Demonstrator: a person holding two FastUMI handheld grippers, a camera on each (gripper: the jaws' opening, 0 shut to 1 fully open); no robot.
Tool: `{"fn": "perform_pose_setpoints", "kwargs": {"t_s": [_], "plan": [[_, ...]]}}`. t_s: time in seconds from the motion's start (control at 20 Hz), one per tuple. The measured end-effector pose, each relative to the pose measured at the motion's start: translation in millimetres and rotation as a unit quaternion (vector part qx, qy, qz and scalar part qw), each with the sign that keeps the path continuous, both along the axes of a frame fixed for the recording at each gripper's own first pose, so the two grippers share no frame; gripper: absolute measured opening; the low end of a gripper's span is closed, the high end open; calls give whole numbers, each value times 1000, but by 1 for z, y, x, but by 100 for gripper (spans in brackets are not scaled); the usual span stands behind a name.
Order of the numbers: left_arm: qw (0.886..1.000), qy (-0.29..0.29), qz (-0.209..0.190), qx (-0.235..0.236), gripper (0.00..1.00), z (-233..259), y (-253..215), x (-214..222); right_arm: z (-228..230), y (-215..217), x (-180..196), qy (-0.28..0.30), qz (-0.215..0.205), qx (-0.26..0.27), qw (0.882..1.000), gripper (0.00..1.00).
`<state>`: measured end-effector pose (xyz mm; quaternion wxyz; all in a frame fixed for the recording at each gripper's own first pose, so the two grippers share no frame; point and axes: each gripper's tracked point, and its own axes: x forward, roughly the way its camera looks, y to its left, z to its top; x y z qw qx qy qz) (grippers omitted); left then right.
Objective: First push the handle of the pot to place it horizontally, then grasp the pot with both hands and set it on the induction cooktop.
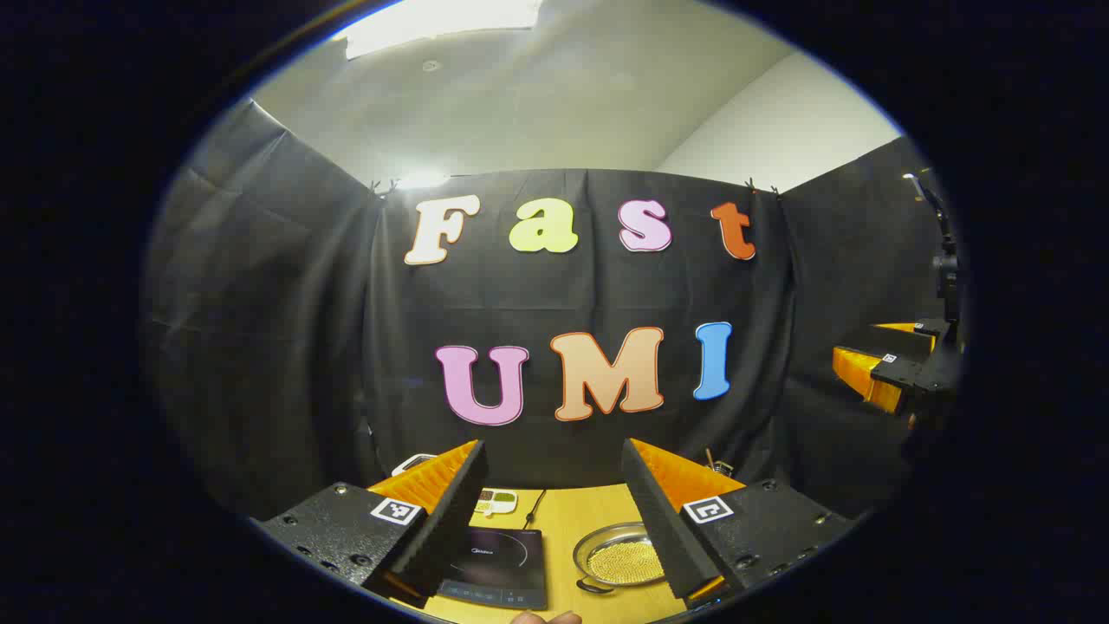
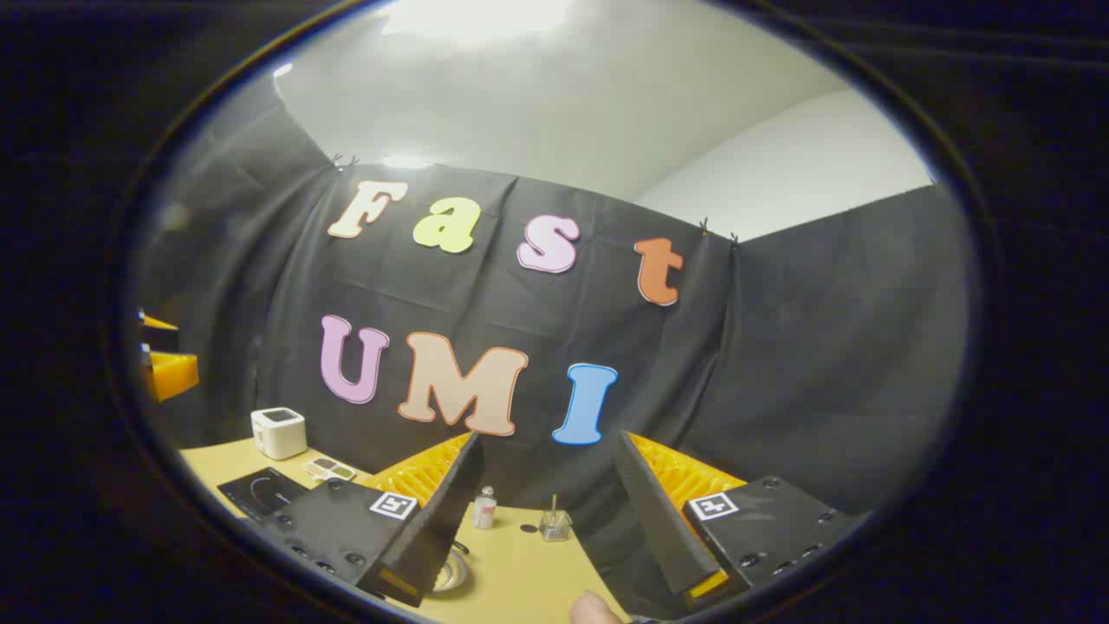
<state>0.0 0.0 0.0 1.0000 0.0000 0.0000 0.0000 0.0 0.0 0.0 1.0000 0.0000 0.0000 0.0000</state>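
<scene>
Pot (image 1: pixel 620 561): round metal pan on the yellow table (image 1: pixel 576 520), seen in the left gripper view between the left gripper's fingers and close to the right-hand one; a small dark handle sticks out at its near-left rim.
Induction cooktop (image 1: pixel 498 568): flat black slab just left of the pot, partly behind the left-hand finger; in the right gripper view it lies at the far left of the table (image 2: pixel 260 490).
Left gripper (image 1: pixel 548 520): fingers wide apart, empty, raised above the table with pot and cooktop below and ahead.
Right gripper (image 2: pixel 541 529): fingers spread apart, holding nothing; a sliver of metal rim (image 2: pixel 452 572) shows beside its left-hand finger.
Other items: white box (image 2: pixel 278 432), small bottle (image 2: pixel 484 510) and clear cup (image 2: pixel 554 523) near the back wall.
</scene>
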Motion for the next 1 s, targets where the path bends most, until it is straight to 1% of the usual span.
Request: {"fn": "perform_pose_setpoints", "kwargs": {"t_s": [0.1, 0.15, 0.4, 0.75, 0.85, 1.0], "plan": [[1000, -1, -2, 7, 92, 2, -5, 3, -7, 14, -1, 12, 21, 3, 1000, 99], [1000, 4, -2, 9, 92, -2, -7, 3, -9, 13, 1, 16, 24, 4, 1000, 99], [1000, 16, 1, 2, 92, -6, -14, 6, -17, 13, 4, 35, 34, 39, 998, 99], [1000, 22, 19, -4, 92, -7, -11, 5, -28, 17, 5, 51, 46, 47, 997, 99], [999, 25, 23, -5, 92, -9, -10, 4, -33, 18, 5, 55, 49, 49, 996, 97], [999, 28, 29, -7, 94, -12, -10, 4, -38, 16, 6, 58, 50, 47, 996, 96]]}}
